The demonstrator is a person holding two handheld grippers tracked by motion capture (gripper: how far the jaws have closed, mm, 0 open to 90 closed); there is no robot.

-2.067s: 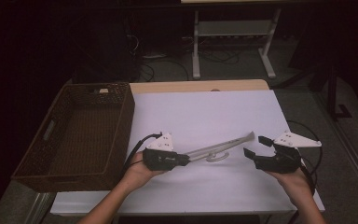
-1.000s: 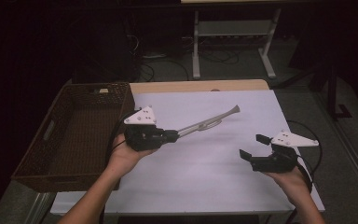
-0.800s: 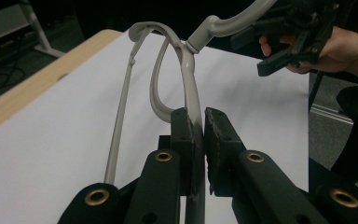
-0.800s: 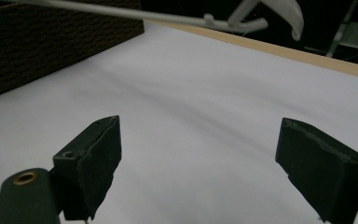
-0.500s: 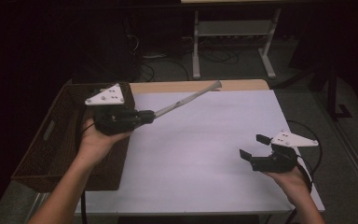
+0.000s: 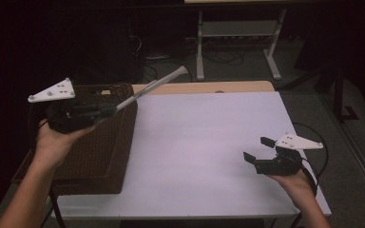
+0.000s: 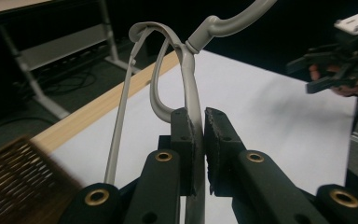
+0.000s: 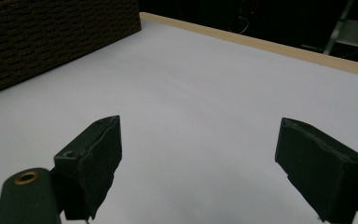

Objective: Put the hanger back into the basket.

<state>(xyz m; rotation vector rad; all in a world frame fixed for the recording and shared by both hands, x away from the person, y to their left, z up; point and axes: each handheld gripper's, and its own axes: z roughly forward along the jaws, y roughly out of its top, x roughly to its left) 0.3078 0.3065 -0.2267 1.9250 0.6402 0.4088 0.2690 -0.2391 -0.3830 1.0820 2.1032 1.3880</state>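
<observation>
left gripper [image 6: 105,110] clamped on grey utensil [image 6: 152,86], held up over the wicker basket [image 6: 105,156] (drop-off looks next, my guess) | right gripper [image 6: 256,149] jaws wide apart, empty | white table [image 6: 204,142] bare

Your long grey metal utensil [image 7: 186,84] runs off the frame's top; the dark woven basket [image 7: 14,186] is blurred.

This looks like a lab or recording workspace rather than a home. A table [image 6: 204,156] with a plain white top and a pale wood edge stands on a dark floor in dim surroundings. Behind the table, loose cables [image 6: 218,56] lie on the floor around a grey metal stand [image 6: 237,42], and a dark woven basket [image 6: 100,137] sits at the table's left edge.
</observation>
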